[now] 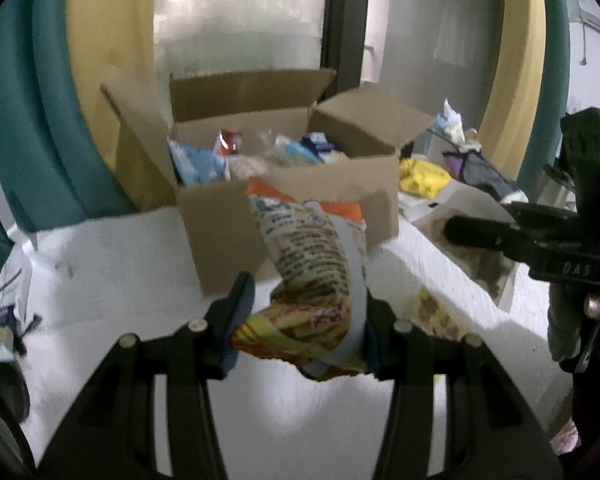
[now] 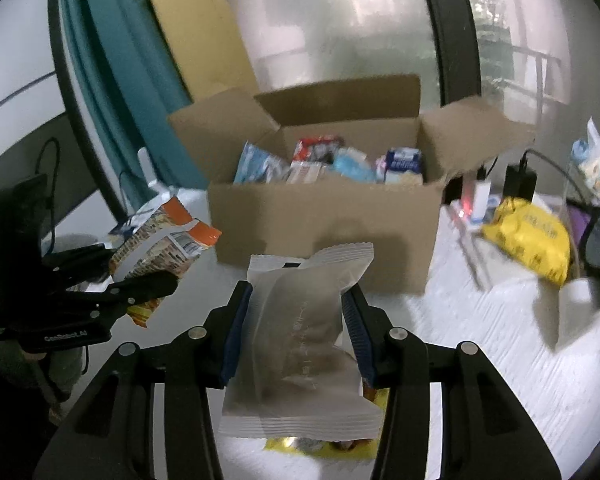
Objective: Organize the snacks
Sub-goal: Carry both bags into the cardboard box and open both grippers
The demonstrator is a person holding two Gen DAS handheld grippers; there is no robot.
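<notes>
My left gripper (image 1: 304,320) is shut on an orange and yellow snack bag (image 1: 312,272), held off the white table in front of an open cardboard box (image 1: 220,232) with several snack packs inside. In the right wrist view my right gripper (image 2: 298,324) is shut on a frosted white snack packet (image 2: 300,344), also lifted, facing the same cardboard box (image 2: 324,220). The left gripper (image 2: 140,276) with its orange snack bag (image 2: 164,240) shows at the left of that view. The right gripper's black fingers (image 1: 484,234) reach in from the right of the left wrist view.
A yellow packet (image 2: 528,236) lies right of the box beside chargers and cables. Another snack packet (image 1: 436,312) lies on the white table (image 1: 140,280) under the left gripper's right side. Teal curtains and a frosted window stand behind the box. A gloved hand (image 1: 580,320) holds the right gripper.
</notes>
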